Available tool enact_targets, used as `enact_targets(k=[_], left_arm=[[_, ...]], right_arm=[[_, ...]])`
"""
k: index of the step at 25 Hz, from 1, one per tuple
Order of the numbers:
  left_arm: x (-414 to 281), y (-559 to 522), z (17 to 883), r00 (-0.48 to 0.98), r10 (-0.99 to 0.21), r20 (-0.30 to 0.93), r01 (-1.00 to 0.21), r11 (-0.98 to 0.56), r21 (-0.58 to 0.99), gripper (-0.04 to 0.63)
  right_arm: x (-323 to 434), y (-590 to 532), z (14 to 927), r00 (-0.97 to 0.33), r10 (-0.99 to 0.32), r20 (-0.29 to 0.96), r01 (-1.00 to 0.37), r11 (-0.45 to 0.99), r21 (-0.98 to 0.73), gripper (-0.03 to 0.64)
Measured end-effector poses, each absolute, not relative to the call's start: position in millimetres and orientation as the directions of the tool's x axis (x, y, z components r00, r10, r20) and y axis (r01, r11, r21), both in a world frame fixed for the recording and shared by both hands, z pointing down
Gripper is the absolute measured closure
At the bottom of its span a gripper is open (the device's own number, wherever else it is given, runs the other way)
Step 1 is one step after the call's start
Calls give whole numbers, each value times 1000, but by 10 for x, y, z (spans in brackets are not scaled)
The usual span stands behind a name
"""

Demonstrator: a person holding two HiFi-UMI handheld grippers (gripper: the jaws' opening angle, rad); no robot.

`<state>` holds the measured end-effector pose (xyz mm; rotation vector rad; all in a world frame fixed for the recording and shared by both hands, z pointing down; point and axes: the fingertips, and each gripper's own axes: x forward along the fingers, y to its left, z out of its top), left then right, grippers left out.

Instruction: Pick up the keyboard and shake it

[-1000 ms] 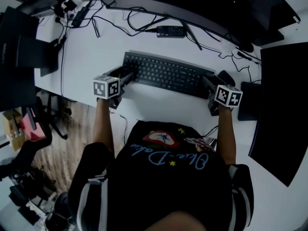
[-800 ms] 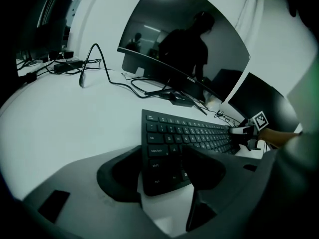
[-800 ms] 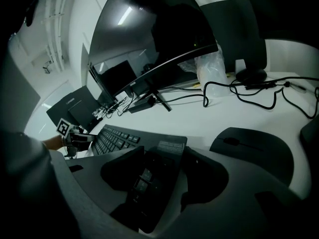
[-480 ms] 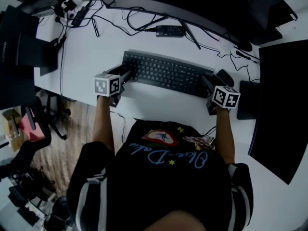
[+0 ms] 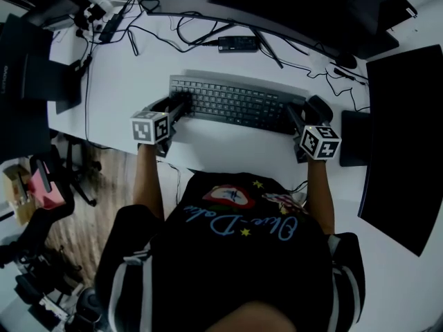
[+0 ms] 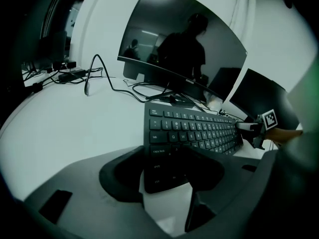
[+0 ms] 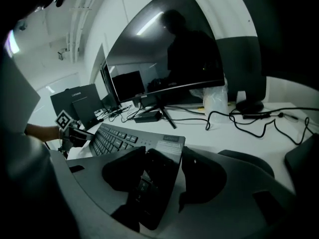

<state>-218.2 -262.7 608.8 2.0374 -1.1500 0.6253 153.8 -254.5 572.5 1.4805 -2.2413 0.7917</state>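
Observation:
A black keyboard point(image 5: 235, 106) lies across the white desk point(image 5: 131, 81) in front of me. My left gripper point(image 5: 181, 106) is shut on the keyboard's left end; its jaws have just been closing, and in the left gripper view the pads point(image 6: 124, 176) press on that end of the keyboard point(image 6: 199, 128). My right gripper point(image 5: 296, 116) holds the right end, its jaws also just closing on it. In the right gripper view the keyboard point(image 7: 124, 138) tilts up between the jaws of the right gripper point(image 7: 159, 178), off the desk at that end.
A wide curved monitor point(image 5: 277, 5) stands behind the keyboard, with a power brick point(image 5: 237, 44) and loose cables before it. A black mouse point(image 5: 320, 108) sits just right of the keyboard, beside a dark pad point(image 5: 405, 151). Black boxes point(image 5: 28, 81) stand at the left edge.
The right gripper has risen with the keyboard's right end, which now tilts off the desk. The left gripper has stayed put on the left end.

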Motion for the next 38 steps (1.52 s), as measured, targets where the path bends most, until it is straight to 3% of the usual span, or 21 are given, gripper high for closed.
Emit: enact_targets(k=[16, 38], left_arm=[[-2226, -2682, 5678, 480, -668, 569, -877, -374, 301, 376], [-2081, -3063, 3961, 472, -865, 170, -881, -461, 106, 377]], right_arm=[[1466, -2575, 4871, -367, -872, 323, -926, 377, -33, 420], [1507, -2367, 3016, -349, -924, -156, -906, 291, 306, 425]])
